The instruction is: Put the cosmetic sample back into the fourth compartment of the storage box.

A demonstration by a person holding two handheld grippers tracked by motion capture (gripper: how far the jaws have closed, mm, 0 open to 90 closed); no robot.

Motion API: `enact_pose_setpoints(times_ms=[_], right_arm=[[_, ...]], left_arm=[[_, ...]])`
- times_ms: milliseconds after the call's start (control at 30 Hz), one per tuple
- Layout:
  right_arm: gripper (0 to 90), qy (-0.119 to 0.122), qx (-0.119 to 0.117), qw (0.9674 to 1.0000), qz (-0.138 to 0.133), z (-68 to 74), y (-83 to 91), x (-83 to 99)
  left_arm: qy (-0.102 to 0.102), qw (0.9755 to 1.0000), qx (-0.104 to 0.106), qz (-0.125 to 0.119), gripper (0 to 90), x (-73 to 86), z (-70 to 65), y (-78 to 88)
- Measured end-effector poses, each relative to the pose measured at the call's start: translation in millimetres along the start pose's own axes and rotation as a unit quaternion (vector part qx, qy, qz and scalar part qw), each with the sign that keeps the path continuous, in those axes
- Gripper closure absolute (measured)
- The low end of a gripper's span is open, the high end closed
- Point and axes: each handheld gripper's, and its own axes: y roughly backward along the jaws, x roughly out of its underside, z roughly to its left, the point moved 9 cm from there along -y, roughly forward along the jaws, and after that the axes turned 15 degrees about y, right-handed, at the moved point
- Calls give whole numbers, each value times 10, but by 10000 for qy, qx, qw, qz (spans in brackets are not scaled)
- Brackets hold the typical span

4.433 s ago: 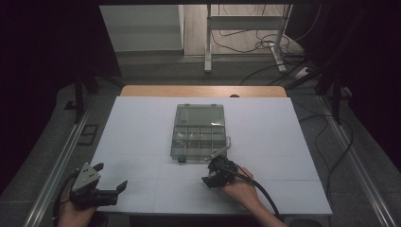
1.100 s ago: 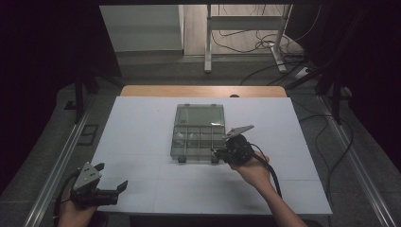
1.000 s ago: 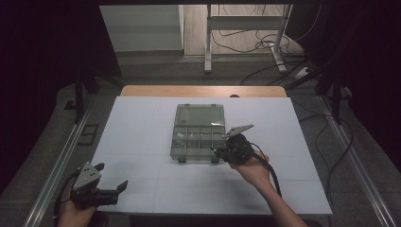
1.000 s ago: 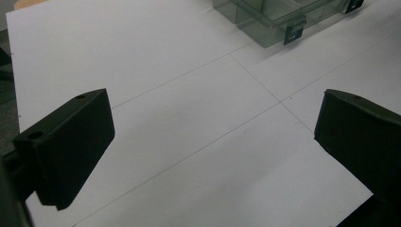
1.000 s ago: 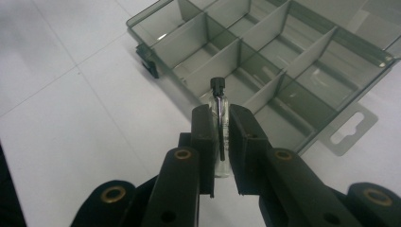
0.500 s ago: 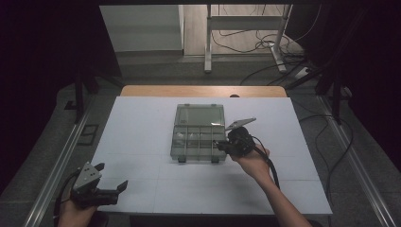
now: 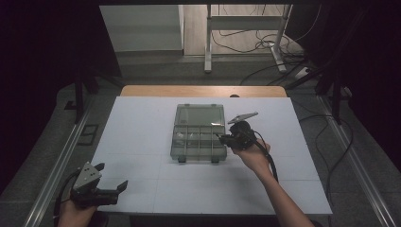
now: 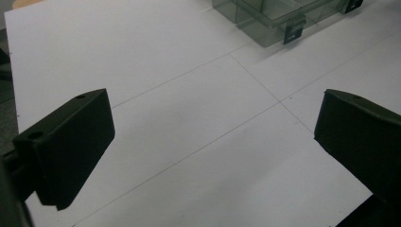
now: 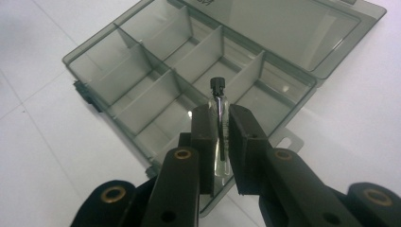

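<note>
At centre of the white tabletop (image 7: 142,123): one smoky clear plastic organiser box (image 7: 198,135), taken as landmark for every entry below.
Box, condition: lid thrown open and lying flat on the far side; tray divided by upright walls into several compartments; two dark latches on the near edge.
Box, second sighting: a near corner with its latches shows at the top of the left gripper view (image 8: 279,21).
Vial: small clear glass tube with a black cap (image 9: 220,125), cap end pointing away from the hand, held above the box's right-hand side, over the tray's compartments; which compartment lies under it cannot be told.
Vial, contents: a dark line runs down inside the glass; what it is cannot be told.
Right tongs (image 7: 226,138): clamped narrow on the vial, one pad to each side of the glass; seen close in the right gripper view (image 9: 222,142); positioned at the box's right edge, tips over the tray.
Right hand (image 7: 253,153): wrapped about the tongs' body just right of the box, forearm running to the near tabletop edge.
Left tongs (image 7: 106,182): standing wide with nothing between them; well apart from the box, near the tabletop's near-left corner.
Left tongs, underlying surface: bare white tabletop with thin ruled lines.
</note>
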Motion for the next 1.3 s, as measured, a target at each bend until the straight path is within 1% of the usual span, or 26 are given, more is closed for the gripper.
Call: enact_pose_setpoints(times_ms=[233,267,367,600,733,833,1000,1133,1300], right_arm=[[798,32,112,9999,35,-90,-59,-52],[798,1,123,9999,22,-101,-73,-64],[798,20,146,9999,43,-130,-97,-71],[798,-45,224,9997,95,-211,-188,-104],[798,-29,260,9996,121,-249,-243,-117],[798,-46,270,9996,121,-260,-264,-121],[796,-166,317,9993,127,-314,-359,-107],[795,-189,333,9991,181,-324,-404,-84],[793,-159,334,9991,225,-307,-444,-73]], left_arm=[[11,10000,7,0,0,0,0,-1],[10,10000,7,0,0,0,0,-1],[10,10000,6,3,0,1,0,-1],[3,10000,-3,4,0,0,2,-1],[10,10000,5,2,0,1,1,-1],[10,10000,-1,2,0,0,2,-1],[11,10000,3,3,0,0,2,-2],[8,10000,-1,11,0,1,4,-2],[11,10000,3,9,0,1,2,-3]])
